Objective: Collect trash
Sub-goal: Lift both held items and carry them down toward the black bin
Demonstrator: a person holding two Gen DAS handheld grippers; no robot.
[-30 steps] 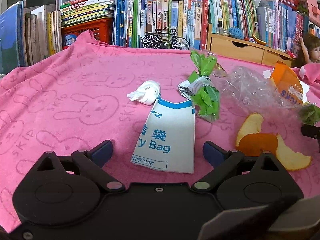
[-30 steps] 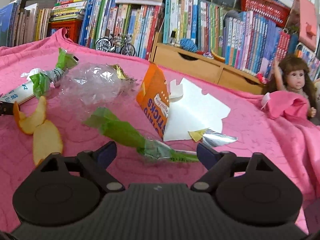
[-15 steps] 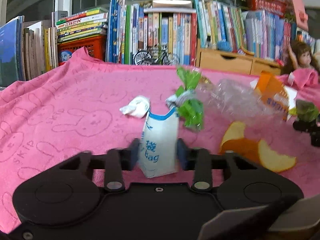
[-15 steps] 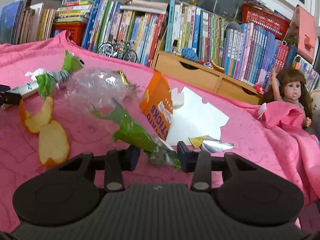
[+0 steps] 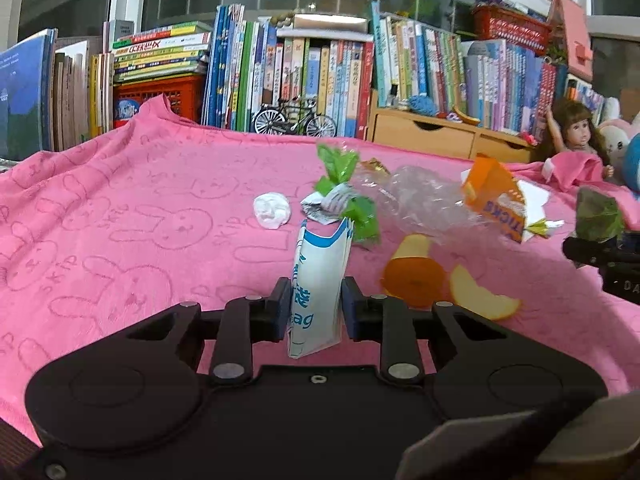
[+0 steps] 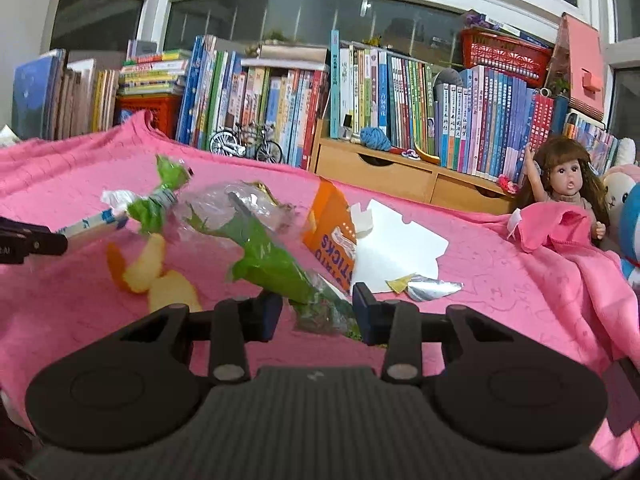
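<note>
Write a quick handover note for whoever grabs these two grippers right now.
Left gripper: shut on the white-and-blue bag, lifted upright off the pink cloth.
Right gripper: shut on the green wrapper, raised.
Done: both pieces picked up; no bin in view.
Left on the cloth: tissue wad, green-and-silver wrapper, clear plastic, orange box, white card, peels, foil scrap.
</note>
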